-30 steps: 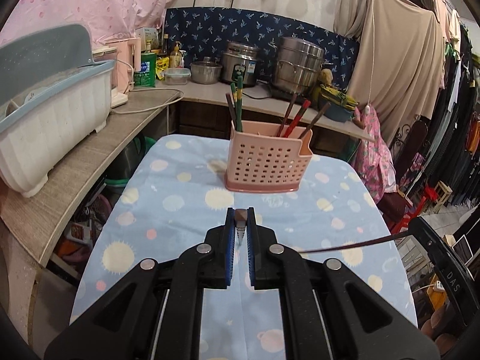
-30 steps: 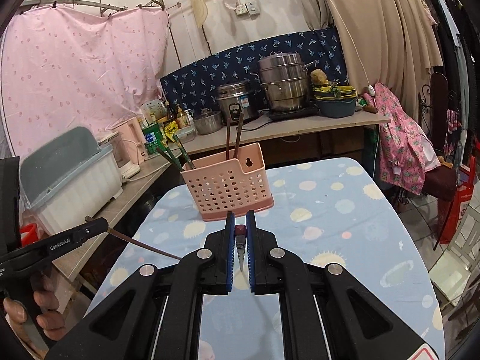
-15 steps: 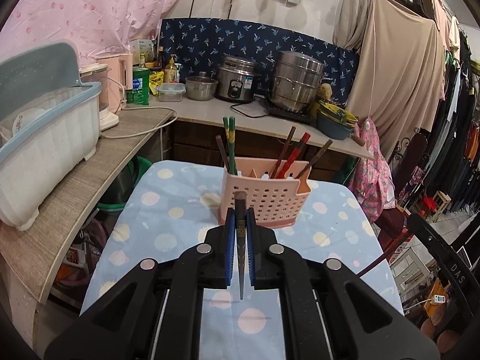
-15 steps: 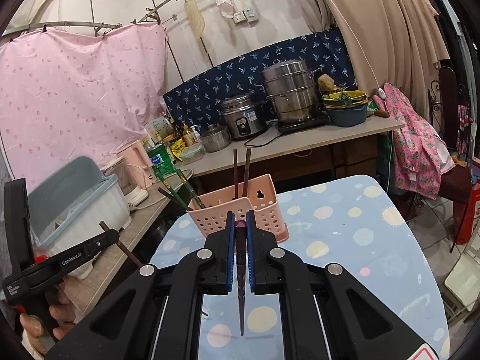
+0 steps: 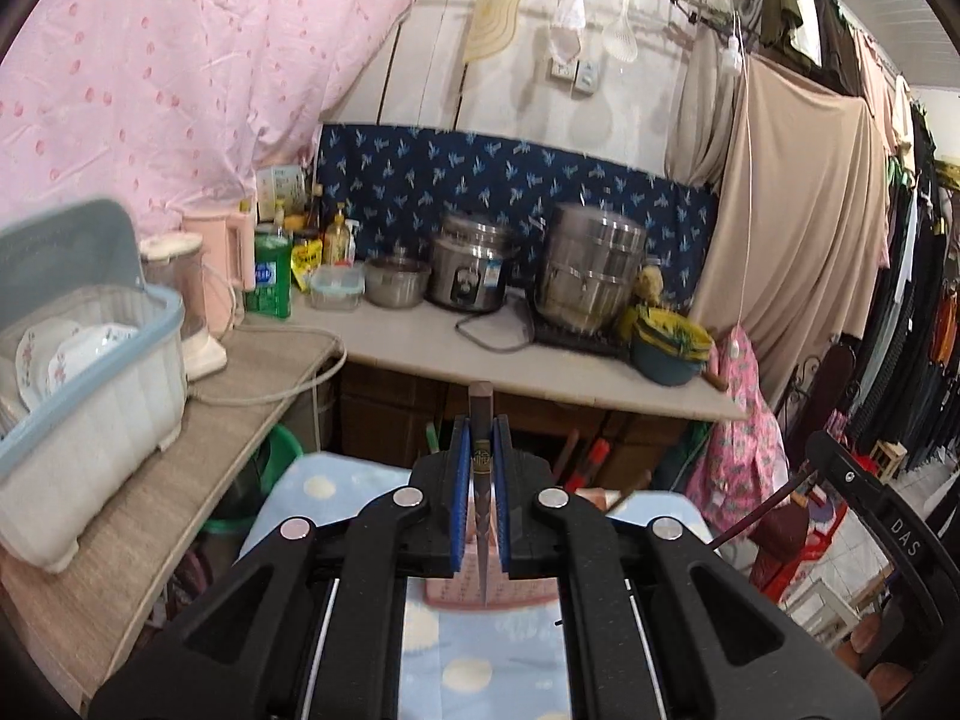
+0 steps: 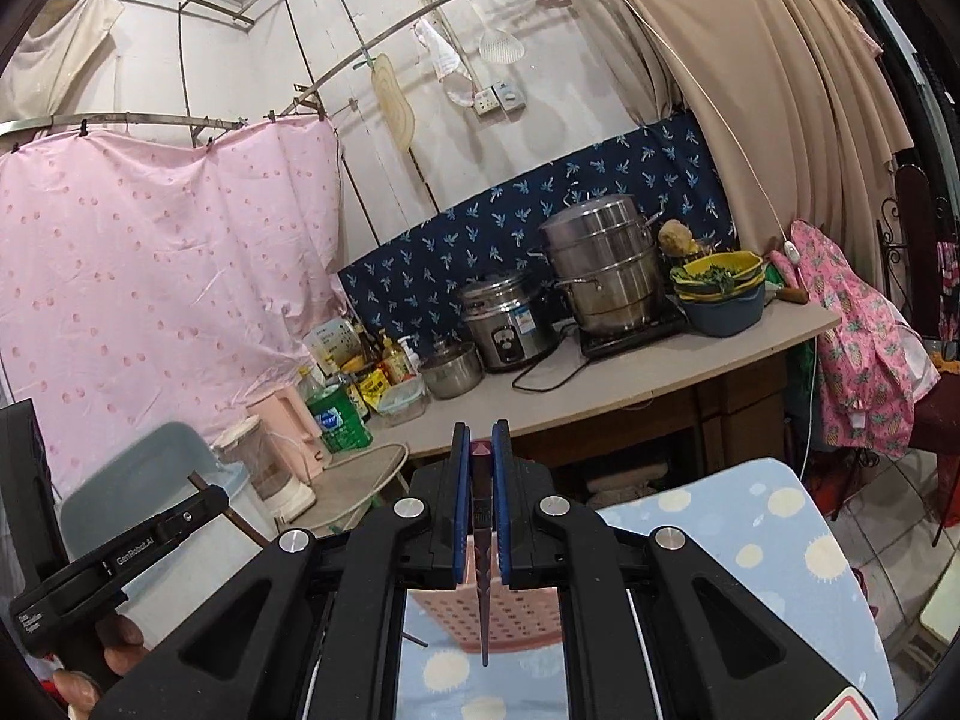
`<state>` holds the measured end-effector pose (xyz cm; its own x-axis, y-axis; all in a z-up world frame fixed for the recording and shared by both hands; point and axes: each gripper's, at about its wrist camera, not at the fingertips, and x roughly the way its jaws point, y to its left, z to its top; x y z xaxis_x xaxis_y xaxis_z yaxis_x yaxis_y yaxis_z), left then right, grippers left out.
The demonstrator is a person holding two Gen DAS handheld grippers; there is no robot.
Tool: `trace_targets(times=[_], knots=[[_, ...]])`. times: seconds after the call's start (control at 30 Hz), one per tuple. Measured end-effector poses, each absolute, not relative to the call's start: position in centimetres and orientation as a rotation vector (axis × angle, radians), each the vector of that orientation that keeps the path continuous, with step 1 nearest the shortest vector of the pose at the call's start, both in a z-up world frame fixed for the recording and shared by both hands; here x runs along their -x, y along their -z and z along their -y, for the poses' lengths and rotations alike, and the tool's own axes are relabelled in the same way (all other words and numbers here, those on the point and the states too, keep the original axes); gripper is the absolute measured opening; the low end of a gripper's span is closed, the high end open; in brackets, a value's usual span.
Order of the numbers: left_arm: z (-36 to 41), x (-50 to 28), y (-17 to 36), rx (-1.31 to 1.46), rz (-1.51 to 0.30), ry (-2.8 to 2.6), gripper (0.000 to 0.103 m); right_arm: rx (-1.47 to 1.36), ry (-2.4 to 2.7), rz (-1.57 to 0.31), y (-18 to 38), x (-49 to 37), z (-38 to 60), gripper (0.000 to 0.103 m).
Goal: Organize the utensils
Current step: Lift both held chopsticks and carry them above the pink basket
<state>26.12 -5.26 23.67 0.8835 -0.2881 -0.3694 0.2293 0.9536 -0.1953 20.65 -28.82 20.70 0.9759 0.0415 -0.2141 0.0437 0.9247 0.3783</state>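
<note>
1. Left wrist view, first. Left gripper (image 5: 480, 483) is clamped on a dark chopstick (image 5: 481, 480), which stands near upright between the blue pads, blunt end at 12 o'clock, tip at 6 o'clock over the pink utensil basket (image 5: 489, 591). That basket, mostly hidden behind the jaws, sits on the dotted blue cloth (image 5: 480, 672); red and brown sticks already in it peek out at 2 o'clock of the jaws. A second dark stick enters from 3 o'clock.
2. To place it well, judged: lower the tip straight into an open compartment, then release only once the stick is inside.
3. Right wrist view. Right gripper (image 6: 480, 504) is likewise closed on a chopstick (image 6: 482, 546), tip hanging before the basket (image 6: 474, 615). At 9 o'clock the other gripper (image 6: 114, 558) shows, a hand beneath it.
4. Room: a counter (image 6: 600, 390) at 12 o'clock carries a steel steamer pot (image 6: 606, 264) and a rice cooker (image 6: 507, 318); a dish rack (image 5: 90, 384) stands at 9 o'clock in the left view.
</note>
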Motion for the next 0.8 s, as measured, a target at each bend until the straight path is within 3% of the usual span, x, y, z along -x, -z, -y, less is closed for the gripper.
trace_targets(times=[0.33, 0.8], knots=[[7.2, -31.1, -24.2, 0.140, -0.358, 0.242, 0.007, -0.377, 0.036, -0.174, -22.6, -27.4, 29.3, 0.007], [8.2, -34.6, -19.6, 0.126, -0.458, 0.239, 0.007, -0.353, 0.044, -0.312, -16.6, -32.5, 28.6, 0.007]])
